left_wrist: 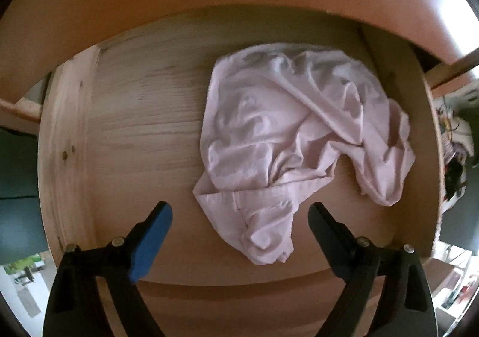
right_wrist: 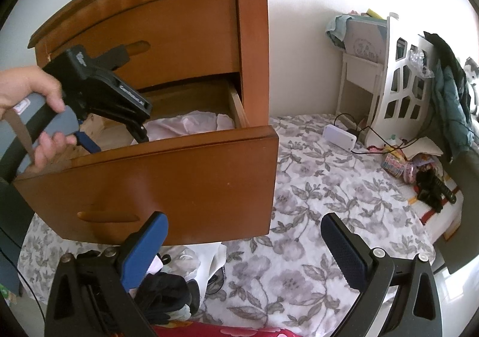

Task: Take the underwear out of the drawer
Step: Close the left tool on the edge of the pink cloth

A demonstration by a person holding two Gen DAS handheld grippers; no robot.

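The left gripper (left_wrist: 239, 214) hangs nose-down inside the pulled-out orange-brown wooden drawer (right_wrist: 179, 175), jaws spread wide, nothing between the pads yet. The crumpled pale-pink cotton underwear (left_wrist: 299, 133) lies on the pale plywood drawer bottom (left_wrist: 143, 115), just ahead of the fingertips and a bit toward the right-hand finger; its nearest folded corner reaches into the gap between the two fingers. In the right wrist view the left hand (right_wrist: 33, 109) grips the tool's handle and the tips sit at the edge of the pink heap.

The right gripper (right_wrist: 242, 241) is released too, empty, held outside below the drawer front, over the floral-print bed cover (right_wrist: 329, 187). Not needed for this step.

Step in hand, imo: settle onto the cloth and pinch.

- Aim at a raised fold, not a flat single layer; the ridge in the middle of the heap looks thick enough to bite on.
- Go down till the pads straddle the fabric w/o jamming the tips into the plywood.
- Clench fully; thin cloth slips out of a half-closed grip.
- Lift straight up, clear of the drawer front, before swinging out. The garment's far side lies close to the right side wall, so dragging sideways could snag it.
- Keep the other tool off the drawer front so it doesn't slide shut.
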